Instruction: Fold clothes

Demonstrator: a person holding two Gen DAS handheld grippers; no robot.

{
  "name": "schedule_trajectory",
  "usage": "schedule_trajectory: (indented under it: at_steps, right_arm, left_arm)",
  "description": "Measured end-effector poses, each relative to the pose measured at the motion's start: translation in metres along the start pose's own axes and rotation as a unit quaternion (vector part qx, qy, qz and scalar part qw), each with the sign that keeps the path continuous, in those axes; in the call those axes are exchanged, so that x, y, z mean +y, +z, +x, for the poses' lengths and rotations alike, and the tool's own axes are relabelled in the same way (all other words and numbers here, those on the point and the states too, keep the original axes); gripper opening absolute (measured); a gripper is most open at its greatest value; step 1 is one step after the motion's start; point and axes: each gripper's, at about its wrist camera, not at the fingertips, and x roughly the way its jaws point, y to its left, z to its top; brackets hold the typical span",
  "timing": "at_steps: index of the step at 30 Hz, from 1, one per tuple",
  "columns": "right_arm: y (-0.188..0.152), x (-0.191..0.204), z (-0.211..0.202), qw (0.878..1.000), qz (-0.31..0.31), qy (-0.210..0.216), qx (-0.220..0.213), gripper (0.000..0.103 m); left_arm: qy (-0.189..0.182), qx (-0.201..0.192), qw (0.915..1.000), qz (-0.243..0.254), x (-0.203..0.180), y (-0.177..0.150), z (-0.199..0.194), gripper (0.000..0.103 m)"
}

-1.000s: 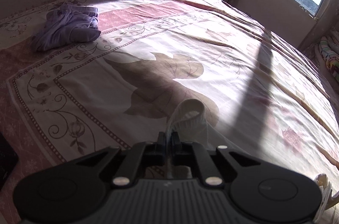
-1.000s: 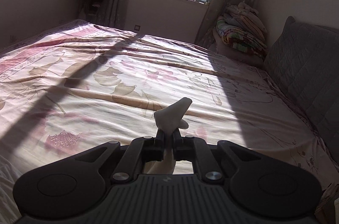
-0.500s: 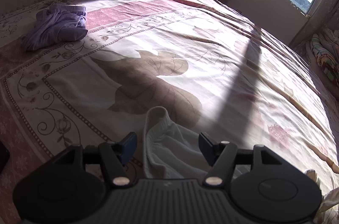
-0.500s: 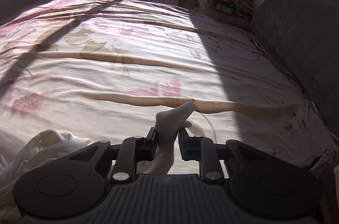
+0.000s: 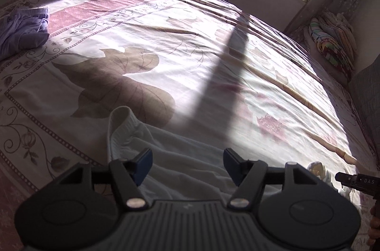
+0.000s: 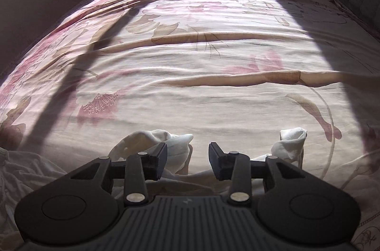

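**Both grippers open over the white garment on the bed**

Left wrist view: the left gripper [image 5: 187, 162] is hovering with its fingers [image 5: 142, 162] spread wide and empty. The white garment [image 5: 166, 146] is lying rumpled on the floral bedspread [image 5: 166, 42] directly beneath, its elastic edge [image 5: 123, 115] reaching forward. A purple garment [image 5: 21, 30] is sitting well apart near the far left edge.

Right wrist view: the right gripper [image 6: 187, 162] is likewise holding its fingers [image 6: 160, 160] apart, gripping nothing. Bunched white cloth is rising on either side.

Judgement: the garment is laid down but not yet folded. The next move calls for picking an edge and pinching it cleanly through the wrinkles.
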Motion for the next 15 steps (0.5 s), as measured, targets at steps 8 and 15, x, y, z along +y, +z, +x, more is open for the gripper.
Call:
schedule_trajectory:
  at_steps: [8, 15]
  right_arm:
    - [-0.008, 0.022, 0.033, 0.998, 0.029, 0.039, 0.030, 0.037]
    - [0.010, 0.026, 0.027, 0.998, 0.030, 0.045, -0.016, 0.004]
  left_arm:
    - [-0.011, 0.010, 0.9999, 0.008, -0.005, -0.003, 0.002, 0.067]
    - [-0.013, 0.014, 0.9998, 0.010, -0.005, -0.003, 0.004, 0.067]
